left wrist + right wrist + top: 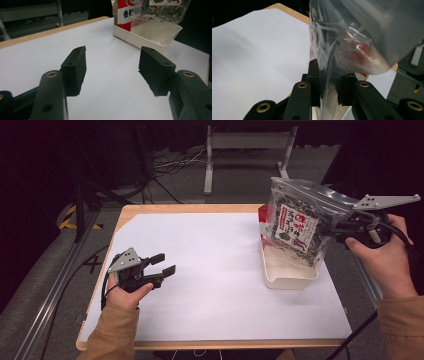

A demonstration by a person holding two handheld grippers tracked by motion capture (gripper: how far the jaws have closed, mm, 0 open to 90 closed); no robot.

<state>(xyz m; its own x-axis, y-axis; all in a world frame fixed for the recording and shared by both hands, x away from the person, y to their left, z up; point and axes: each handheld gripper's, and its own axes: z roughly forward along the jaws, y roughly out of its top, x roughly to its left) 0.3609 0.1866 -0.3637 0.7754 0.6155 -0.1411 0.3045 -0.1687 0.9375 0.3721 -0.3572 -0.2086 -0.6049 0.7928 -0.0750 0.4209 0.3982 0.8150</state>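
Note:
A clear plastic bag of dark dried food (300,222) with a white and red label hangs over a white tray (287,281) at the table's right side. My right gripper (345,230) is shut on the bag's edge and holds it up. In the right gripper view the black pads (314,82) pinch the clear bag (352,37) between them. My left gripper (162,264) stands open low over the white sheet at the left, with nothing between its jaws. The left gripper view has that gripper (112,70) facing the tray (150,40) and the bag (160,12) above it.
A red packet (262,215) stands in the tray's far corner behind the bag. A white sheet (210,270) covers most of the wooden table (150,209). Cables and a grey metal frame (245,142) lie on the floor beyond the table.

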